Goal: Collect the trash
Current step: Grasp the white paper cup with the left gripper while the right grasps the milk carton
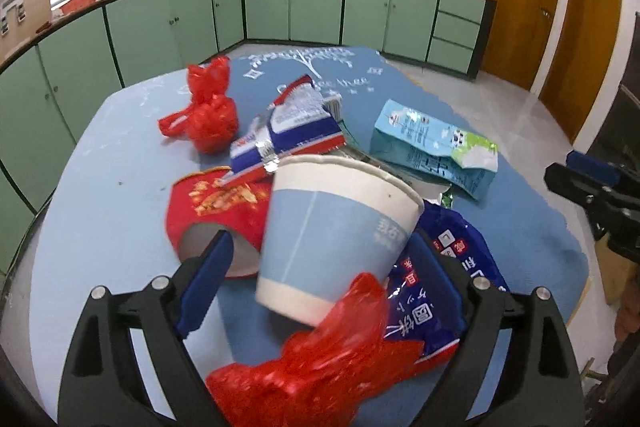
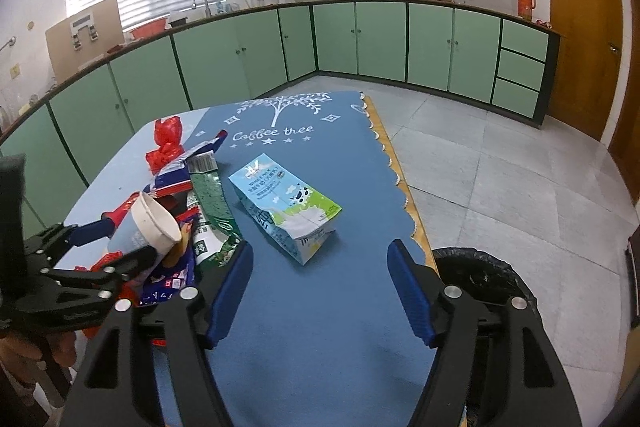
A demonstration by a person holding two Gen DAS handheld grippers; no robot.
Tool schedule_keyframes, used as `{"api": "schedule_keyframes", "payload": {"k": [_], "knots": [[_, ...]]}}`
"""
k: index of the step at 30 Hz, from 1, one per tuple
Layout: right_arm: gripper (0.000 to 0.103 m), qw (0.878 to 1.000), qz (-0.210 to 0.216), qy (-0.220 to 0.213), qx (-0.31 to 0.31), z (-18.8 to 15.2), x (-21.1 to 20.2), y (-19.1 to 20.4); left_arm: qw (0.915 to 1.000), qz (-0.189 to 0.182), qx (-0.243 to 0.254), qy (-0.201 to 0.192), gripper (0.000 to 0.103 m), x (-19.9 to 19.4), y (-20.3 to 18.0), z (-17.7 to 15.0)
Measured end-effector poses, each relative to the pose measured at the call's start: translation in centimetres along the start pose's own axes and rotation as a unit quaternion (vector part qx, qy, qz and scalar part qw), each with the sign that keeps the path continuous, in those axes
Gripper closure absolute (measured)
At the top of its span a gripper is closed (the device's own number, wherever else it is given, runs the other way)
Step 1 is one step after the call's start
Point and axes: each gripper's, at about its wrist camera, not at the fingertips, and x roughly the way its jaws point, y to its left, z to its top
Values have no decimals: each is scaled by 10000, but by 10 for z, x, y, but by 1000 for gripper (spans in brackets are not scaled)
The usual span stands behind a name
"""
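Observation:
Trash lies in a pile on the blue table mat point(image 1: 120, 155). My left gripper point(image 1: 324, 247) is open, its jaws on either side of a tilted blue-and-white paper cup point(image 1: 332, 223), not touching it; the cup also shows in the right wrist view point(image 2: 150, 223). Around it lie a red paper cup point(image 1: 212, 211), a crumpled red plastic bag point(image 1: 316, 367), a dark blue wrapper point(image 1: 448, 279), a blue-white-red packet point(image 1: 296, 131), a tied red bag point(image 1: 210, 111) and a light blue milk carton point(image 1: 432, 143). My right gripper point(image 2: 320, 283) is open and empty, just short of the milk carton point(image 2: 288, 207).
A bin lined with a black bag point(image 2: 480, 275) stands on the floor at the table's right edge. A green wrapper point(image 2: 210, 195) lies beside the pile. Green kitchen cabinets point(image 2: 360, 43) line the far walls. A wooden door point(image 2: 580, 27) is at the right.

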Motion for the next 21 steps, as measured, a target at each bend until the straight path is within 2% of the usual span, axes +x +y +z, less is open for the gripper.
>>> {"api": "schedule_keyframes", "payload": {"k": [4,5,6,8,12,21], "knots": [[34,10000,-4,12,5,0,2,-2,9998,93,-74,154,17,11,-1,-1],[34,10000,-3,16,12,0,2,-2,9998,72,-119,164,22,12,-1,0],[34,10000,-5,24,19,-1,3,-3,9997,34,-166,180,31,12,0,0],[34,10000,2,23,22,-1,4,-3,9996,38,-200,176,33,11,0,-1],[34,9999,76,57,-40,0,9,-3,9995,61,-310,61,37,3,4,-1],[29,9990,224,236,-296,5,44,-2,9964,81,-707,-459,40,-32,16,23]]}}
